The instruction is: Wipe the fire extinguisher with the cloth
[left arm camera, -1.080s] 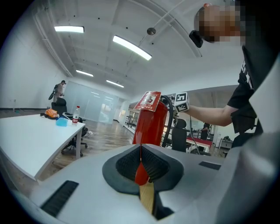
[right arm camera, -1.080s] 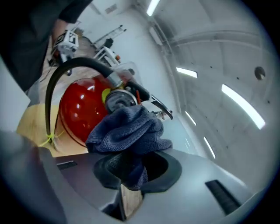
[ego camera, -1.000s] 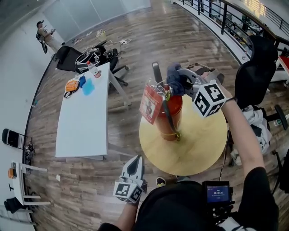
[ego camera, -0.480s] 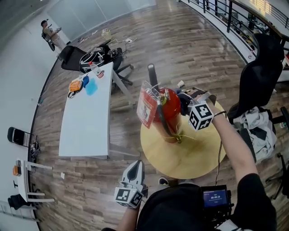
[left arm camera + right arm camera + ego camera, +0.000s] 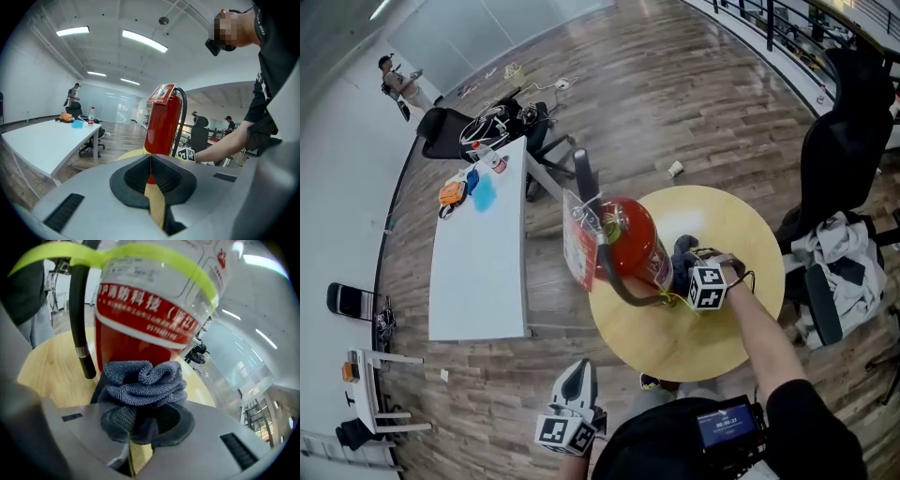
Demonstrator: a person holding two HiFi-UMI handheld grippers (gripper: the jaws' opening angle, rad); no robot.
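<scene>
One round wooden tabletop (image 5: 722, 328) carries the red fire extinguisher (image 5: 636, 242), which stands upright near the edge. We hold our left gripper (image 5: 151, 176) well apart from it, off the tabletop, with its jaws pressed together on nothing. Our right gripper (image 5: 140, 425) sits low by the cylinder's base — its jaws pinch a bunched blue-grey cloth (image 5: 143, 380), which lies against the red body.
</scene>
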